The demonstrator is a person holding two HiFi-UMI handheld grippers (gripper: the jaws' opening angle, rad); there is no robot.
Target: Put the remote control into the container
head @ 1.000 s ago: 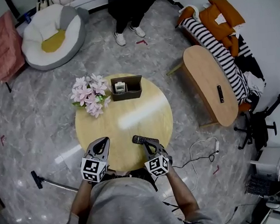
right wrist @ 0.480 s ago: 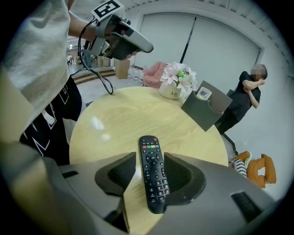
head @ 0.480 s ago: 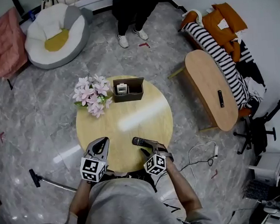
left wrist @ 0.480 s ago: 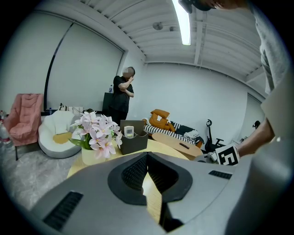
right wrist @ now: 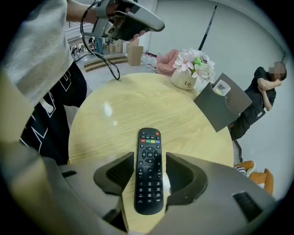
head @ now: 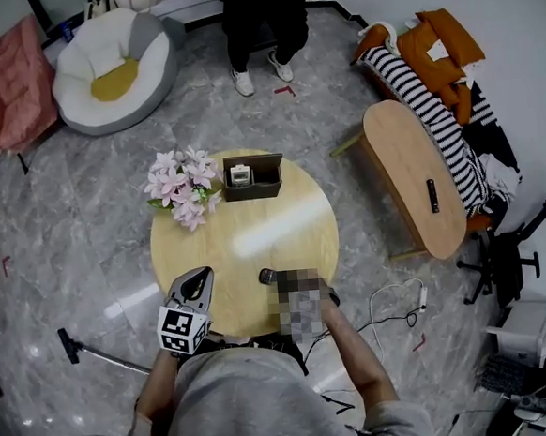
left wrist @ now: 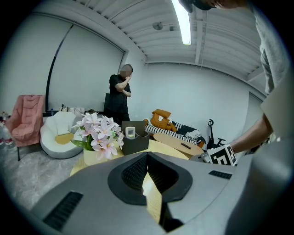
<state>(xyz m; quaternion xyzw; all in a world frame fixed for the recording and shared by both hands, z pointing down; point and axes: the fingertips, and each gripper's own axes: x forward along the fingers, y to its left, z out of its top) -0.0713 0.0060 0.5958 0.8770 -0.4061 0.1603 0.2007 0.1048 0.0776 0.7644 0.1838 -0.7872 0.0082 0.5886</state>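
Note:
A black remote control (right wrist: 149, 172) lies flat on the round wooden table (head: 255, 232) near its front edge, buttons up. My right gripper (right wrist: 149, 157) straddles it with a gap on each side, and the jaws are opening. In the head view only the remote's far tip (head: 268, 277) shows; a blurred patch covers the right gripper. The dark brown container (head: 251, 176) stands at the table's far edge with a small white device (head: 239, 174) inside. My left gripper (head: 194, 286) hovers at the front left, shut and empty.
A vase of pink flowers (head: 181, 187) stands left of the container. A person (head: 262, 16) stands beyond the table. An oval side table (head: 411, 173) with a dark remote (head: 432, 195) is on the right, and cables (head: 393, 302) lie on the floor.
The right gripper and remote stay at the table's front edge. The left gripper has not moved. The head view has shifted slightly.

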